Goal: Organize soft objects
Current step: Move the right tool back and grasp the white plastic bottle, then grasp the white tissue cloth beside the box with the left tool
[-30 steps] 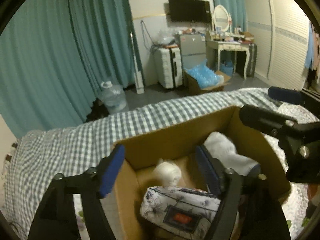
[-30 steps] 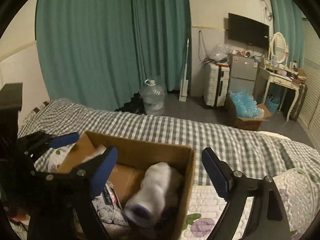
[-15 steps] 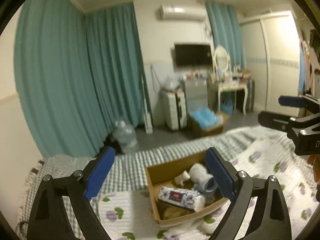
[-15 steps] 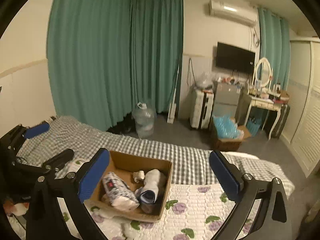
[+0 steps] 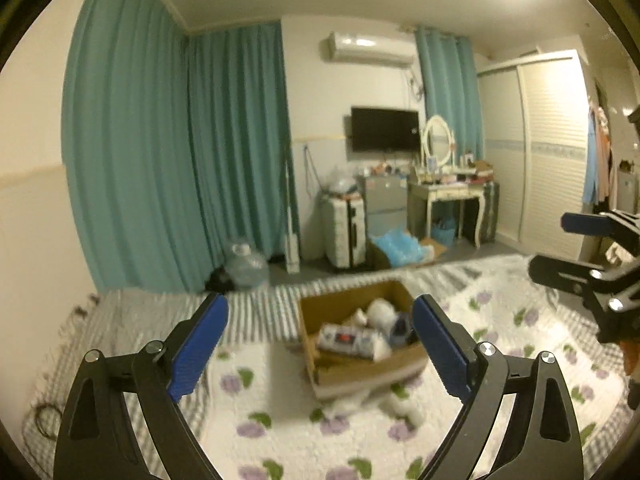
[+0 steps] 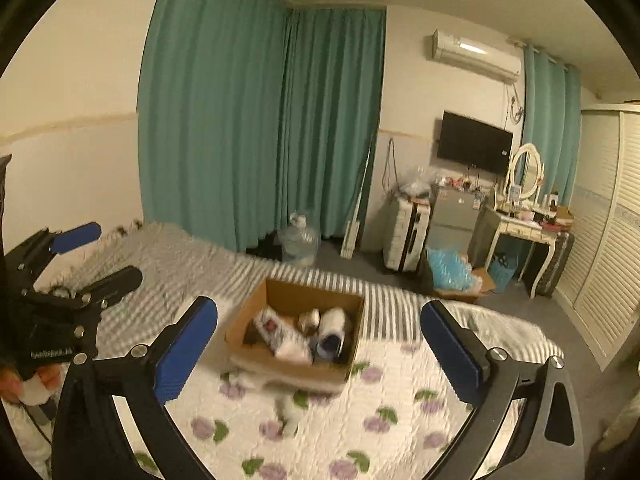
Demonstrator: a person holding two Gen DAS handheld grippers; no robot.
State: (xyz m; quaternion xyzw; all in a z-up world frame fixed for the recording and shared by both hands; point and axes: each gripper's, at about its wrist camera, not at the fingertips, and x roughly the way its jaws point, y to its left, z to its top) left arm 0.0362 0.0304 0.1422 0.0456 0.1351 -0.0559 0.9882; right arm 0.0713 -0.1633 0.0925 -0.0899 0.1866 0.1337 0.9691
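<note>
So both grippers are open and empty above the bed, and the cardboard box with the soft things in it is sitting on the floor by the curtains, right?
Not quite. The cardboard box sits on the bed's flowered quilt, not on the floor, as the right wrist view shows. The rest holds: the left gripper and right gripper are open and empty above the bed.

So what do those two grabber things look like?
Both are black frames with silver screws and flat blue ridged pads on two fingers. The left gripper and right gripper match. The left gripper's side carries small white lettering, too blurry to read.
</note>
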